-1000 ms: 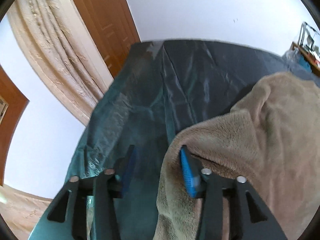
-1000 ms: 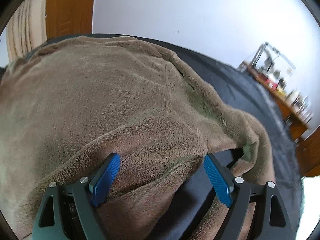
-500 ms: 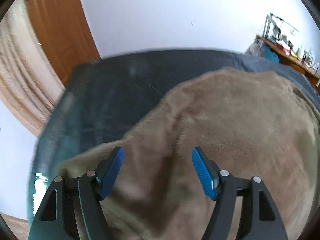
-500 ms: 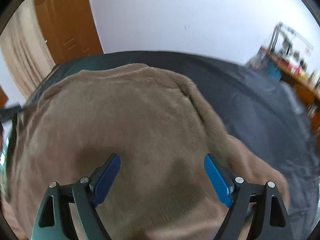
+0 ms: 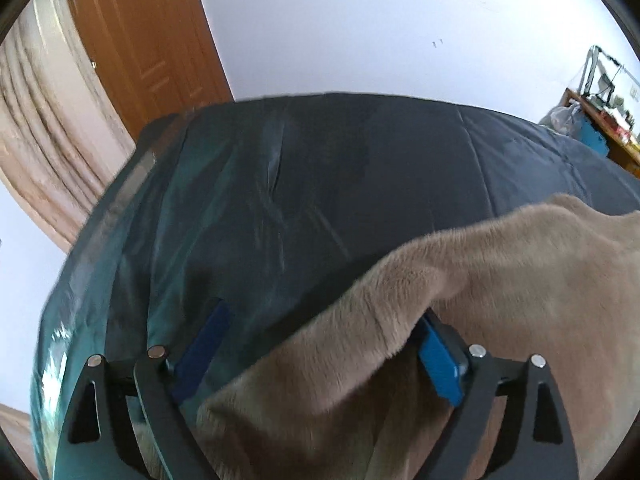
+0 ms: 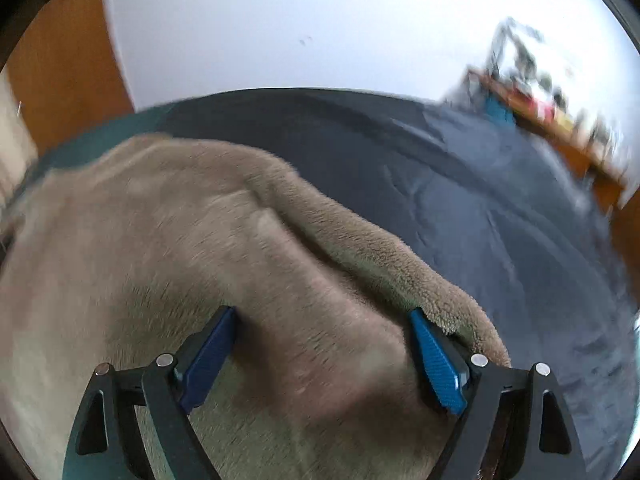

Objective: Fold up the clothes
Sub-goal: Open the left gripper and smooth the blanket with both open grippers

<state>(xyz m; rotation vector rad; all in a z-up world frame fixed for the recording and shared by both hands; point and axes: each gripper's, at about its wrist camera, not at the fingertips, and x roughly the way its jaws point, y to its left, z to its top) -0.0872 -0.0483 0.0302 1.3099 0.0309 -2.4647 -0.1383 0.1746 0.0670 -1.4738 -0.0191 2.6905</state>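
Dark teal, slightly shiny sheeting (image 5: pixel 280 208) covers the bed that carries everything, creased along its length and reaching back to a plain white wall (image 5: pixel 380 20). Beyond the bed's far left corner stand an orange-brown wooden door (image 5: pixel 140 40) and a beige ribbed curtain (image 5: pixel 44 128); past the far right corner a cluttered wooden shelf (image 6: pixel 540 108) shows, blurred in the right wrist view.

On the near right part of the bed lies the tan fleecy garment (image 5: pixel 500 300), piled loosely, its far edge rolled into a thick ridge (image 6: pixel 360 248). The left gripper (image 5: pixel 320 352) has its blue-padded fingers (image 5: pixel 438 364) spread wide; the garment's left edge drapes across the gap and hides the tip of the right-hand finger, while the left-hand finger sits over bare sheeting. The right gripper (image 6: pixel 324 356) also has its fingers (image 6: pixel 436 356) spread wide, with the garment (image 6: pixel 180 260) filling the space between them and its rolled edge just beside the right-hand finger.
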